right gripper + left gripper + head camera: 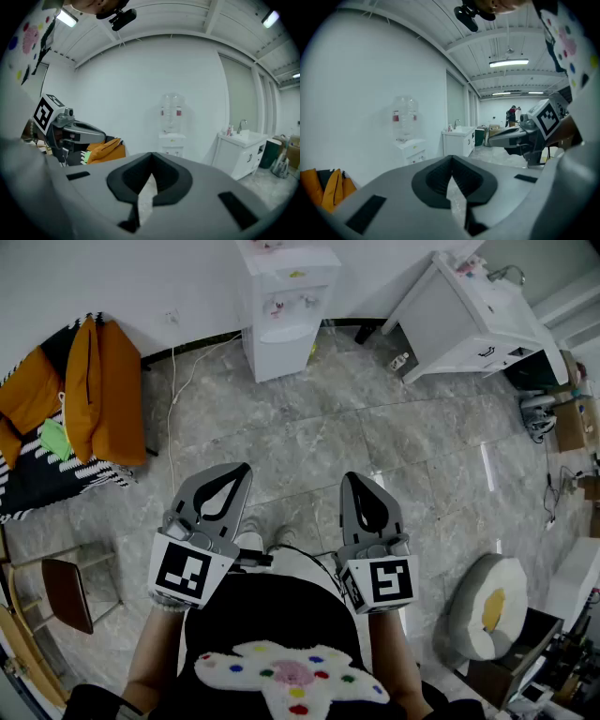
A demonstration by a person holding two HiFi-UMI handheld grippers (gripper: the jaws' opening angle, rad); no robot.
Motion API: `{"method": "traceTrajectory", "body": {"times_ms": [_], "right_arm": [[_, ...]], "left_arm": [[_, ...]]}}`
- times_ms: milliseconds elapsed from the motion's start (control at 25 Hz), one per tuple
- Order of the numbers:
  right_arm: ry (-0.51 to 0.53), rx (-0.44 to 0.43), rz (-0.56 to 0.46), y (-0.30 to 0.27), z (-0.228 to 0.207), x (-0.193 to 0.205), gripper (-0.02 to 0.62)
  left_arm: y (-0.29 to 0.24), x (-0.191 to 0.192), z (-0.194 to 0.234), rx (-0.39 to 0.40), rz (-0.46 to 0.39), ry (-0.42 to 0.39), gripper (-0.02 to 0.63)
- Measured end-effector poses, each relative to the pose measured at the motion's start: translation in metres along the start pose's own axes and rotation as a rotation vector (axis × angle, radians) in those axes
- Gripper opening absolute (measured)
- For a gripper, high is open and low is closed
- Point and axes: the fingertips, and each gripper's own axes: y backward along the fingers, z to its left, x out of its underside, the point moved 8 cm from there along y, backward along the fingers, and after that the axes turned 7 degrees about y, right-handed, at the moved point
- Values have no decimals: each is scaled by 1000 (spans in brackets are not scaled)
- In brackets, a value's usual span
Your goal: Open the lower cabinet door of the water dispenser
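The white water dispenser (281, 306) stands against the far wall, its lower cabinet door (281, 357) shut; it also shows far off as the dispenser (408, 143) and the dispenser (171, 136) with a clear bottle on top. My left gripper (228, 472) and right gripper (361, 481) hover side by side over the grey floor, well short of it. Both are shut with nothing between the jaws. The left gripper (451, 164) and right gripper (151, 161) tips meet at a point.
An orange jacket (103, 390) lies on a striped seat at the left. A white sink cabinet (469, 320) stands right of the dispenser. A cable (178, 381) runs along the floor. A round cushion (487, 606) and a small chair (66, 592) sit nearby.
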Motion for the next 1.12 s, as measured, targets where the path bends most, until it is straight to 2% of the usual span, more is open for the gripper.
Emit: {"method": "traceTrajectory", "body": {"times_ms": [280,1120], "right_arm": [[1,-14,-23,-1,-1,1,3],[-47,-10,-4,15,-20,16,3]], "left_arm": [[-1,2,-2,-4,3,-7,12],[-9,2,-24,-20,15,-3,11]]}}
